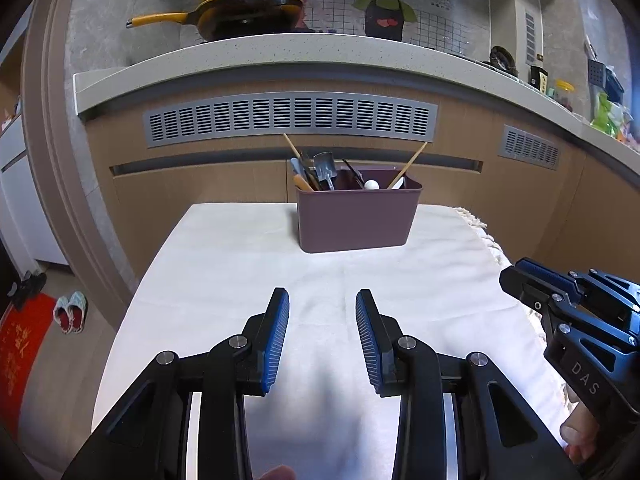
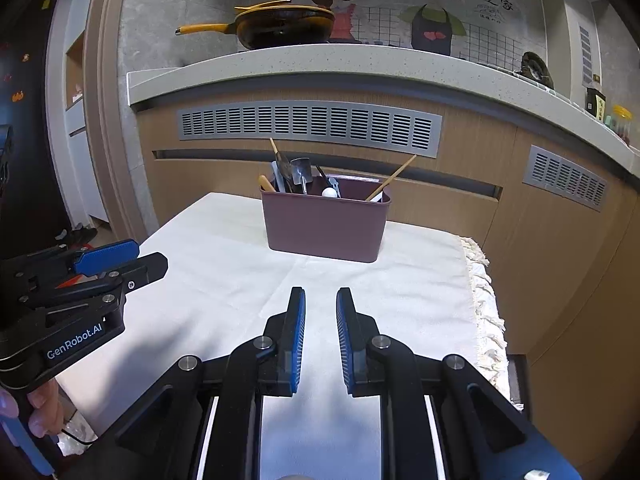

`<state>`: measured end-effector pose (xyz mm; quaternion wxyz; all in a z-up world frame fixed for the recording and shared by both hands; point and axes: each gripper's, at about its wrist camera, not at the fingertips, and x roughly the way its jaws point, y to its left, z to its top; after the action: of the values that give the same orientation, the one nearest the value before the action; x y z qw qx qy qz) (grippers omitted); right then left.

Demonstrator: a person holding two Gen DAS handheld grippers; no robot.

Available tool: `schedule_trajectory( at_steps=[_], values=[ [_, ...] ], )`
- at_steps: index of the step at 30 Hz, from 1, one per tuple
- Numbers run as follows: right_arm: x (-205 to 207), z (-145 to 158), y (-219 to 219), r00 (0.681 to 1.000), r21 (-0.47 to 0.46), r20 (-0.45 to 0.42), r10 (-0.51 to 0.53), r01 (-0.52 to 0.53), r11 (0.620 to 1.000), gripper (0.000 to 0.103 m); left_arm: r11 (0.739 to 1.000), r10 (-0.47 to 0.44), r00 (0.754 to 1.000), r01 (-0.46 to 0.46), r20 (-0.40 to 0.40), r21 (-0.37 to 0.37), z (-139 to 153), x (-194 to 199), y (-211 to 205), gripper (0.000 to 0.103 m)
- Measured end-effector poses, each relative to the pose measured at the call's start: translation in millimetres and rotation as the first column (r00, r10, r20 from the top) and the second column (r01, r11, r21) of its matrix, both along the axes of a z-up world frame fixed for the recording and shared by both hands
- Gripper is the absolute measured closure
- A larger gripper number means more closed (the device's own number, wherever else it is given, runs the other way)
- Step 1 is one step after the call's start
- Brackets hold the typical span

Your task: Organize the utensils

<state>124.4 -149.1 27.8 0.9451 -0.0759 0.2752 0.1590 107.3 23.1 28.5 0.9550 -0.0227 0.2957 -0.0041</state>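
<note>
A purple-brown utensil bin (image 1: 356,216) stands at the far end of the white-clothed table (image 1: 224,280); it also shows in the right wrist view (image 2: 326,228). Chopsticks (image 1: 408,166), a small metal shovel-shaped spoon (image 1: 326,168), a white round-ended utensil (image 1: 372,185) and several dark utensils stand in it. My left gripper (image 1: 322,304) is open and empty above the near part of the cloth. My right gripper (image 2: 320,302) is open with a narrower gap, empty, also short of the bin. Each gripper shows at the edge of the other's view, the right one (image 1: 516,276) and the left one (image 2: 136,258).
Behind the table runs a kitchen counter (image 1: 280,56) with wooden cabinet fronts and grey vents. A yellow-handled pan (image 1: 240,16) sits on the counter. The cloth's fringed right edge (image 2: 484,300) hangs over the table side. Slippers (image 1: 70,312) and a red mat lie on the floor left.
</note>
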Motion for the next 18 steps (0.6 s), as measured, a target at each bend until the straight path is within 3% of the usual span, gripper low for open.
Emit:
schedule_trajectory(
  at_steps=[18],
  values=[
    [0.6, 1.5, -2.1, 1.000, 0.009, -0.007, -0.001, 0.001, 1.000, 0.087, 1.000, -0.004, 1.000, 0.004, 0.003, -0.007, 0.5, -2.1, 0.5, 0.067]
  ],
)
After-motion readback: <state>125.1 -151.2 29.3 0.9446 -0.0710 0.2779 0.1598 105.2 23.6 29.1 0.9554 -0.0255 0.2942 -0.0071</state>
